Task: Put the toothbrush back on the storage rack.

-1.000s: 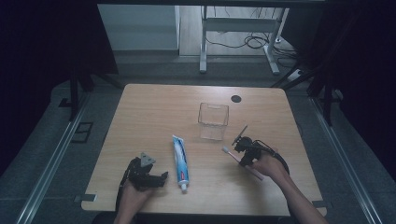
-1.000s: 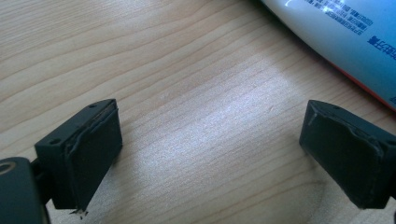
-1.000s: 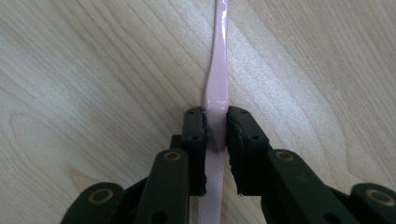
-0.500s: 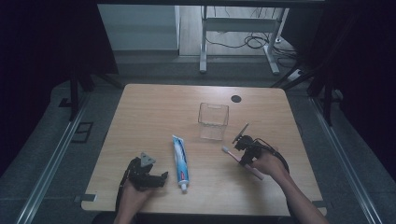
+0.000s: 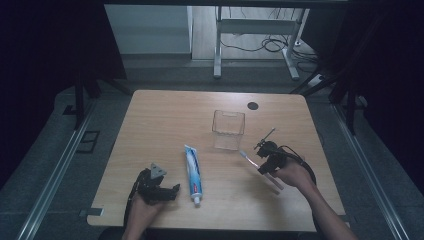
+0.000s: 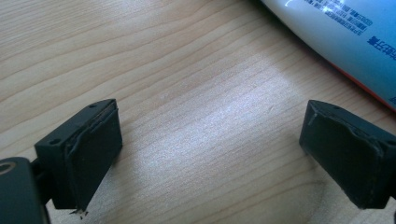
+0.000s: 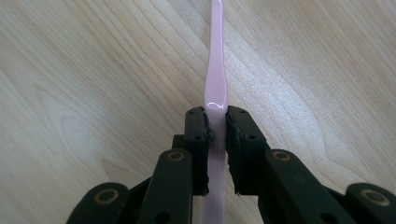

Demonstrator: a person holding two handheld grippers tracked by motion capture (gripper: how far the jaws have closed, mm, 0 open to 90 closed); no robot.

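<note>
The right gripper (image 5: 261, 161) is clenched on a pink toothbrush (image 7: 216, 84); in the right gripper view its pads press the handle from both sides, and the rest of the brush runs on toward 12 o'clock over bare wood. In the high view the toothbrush sits at about 4 o'clock of the counter (image 5: 165, 115), just at 5 o'clock of the clear box (image 5: 228, 129), its one end reaching toward the box. The left gripper (image 6: 210, 154) rests at about 7 o'clock near the front edge, jaws released and wide apart over bare wood, with nothing between them. The toothpaste tube (image 5: 193, 173) lies between the two grippers, just beside the left one. The counter's far half is open, save a dark round spot (image 5: 253, 105) at 1 o'clock.
</note>
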